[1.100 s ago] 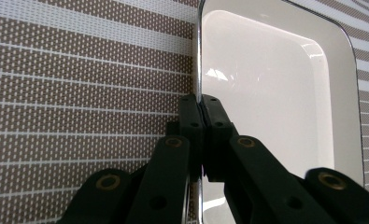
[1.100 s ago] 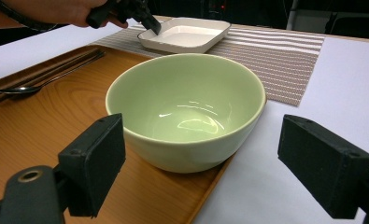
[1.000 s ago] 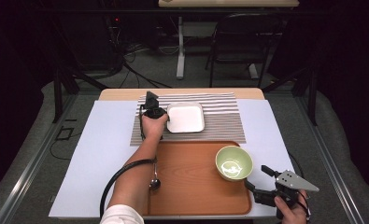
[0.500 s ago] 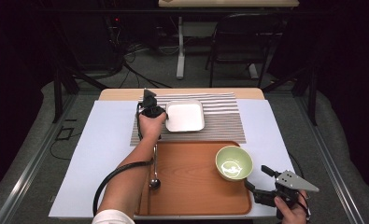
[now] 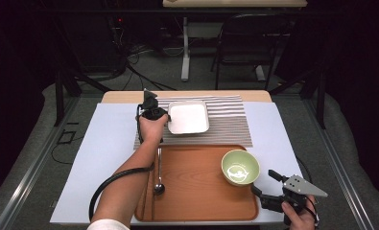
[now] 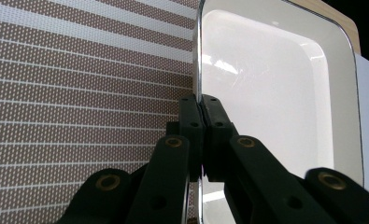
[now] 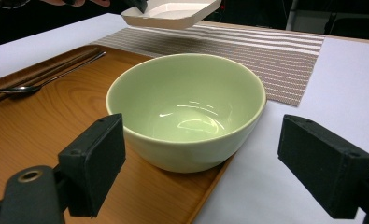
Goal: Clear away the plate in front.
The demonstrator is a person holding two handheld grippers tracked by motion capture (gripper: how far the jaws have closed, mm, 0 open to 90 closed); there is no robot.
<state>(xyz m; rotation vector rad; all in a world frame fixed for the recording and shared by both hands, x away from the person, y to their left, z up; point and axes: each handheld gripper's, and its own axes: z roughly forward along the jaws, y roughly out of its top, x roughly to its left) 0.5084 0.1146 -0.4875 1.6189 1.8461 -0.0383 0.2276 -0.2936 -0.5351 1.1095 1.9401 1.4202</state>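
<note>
We hold the white dish [image 5: 189, 117] by its left rim with our left gripper [image 5: 150, 106], the fingers [image 6: 191, 122] clamped tight on that thin edge, one pad inside the rim and one outside, as the left gripper view shows close up. The dish hangs over the striped mat [image 5: 225, 128] at the far side of the tabletop [image 5: 105, 153], and in the right gripper view its underside [image 7: 173, 14] is clear of the mat, lifted and slightly tilted. Nearer to us lies the wooden tray [image 5: 196, 196], which carries a green bowl [image 5: 240, 166] at its right end and a spoon [image 5: 159, 172] with chopsticks [image 5: 148, 201] along its left side, partly under our left forearm. Our right gripper [image 5: 266, 187] rests low at the near right corner of the tabletop, just beside the tray and close to the bowl, with its fingers [image 7: 95, 163] spread wide apart and nothing between them; in the right gripper view they frame the bowl [image 7: 187, 107] without touching it. The bowl is empty and stands upright at the tray's edge. The dish is empty too.
</note>
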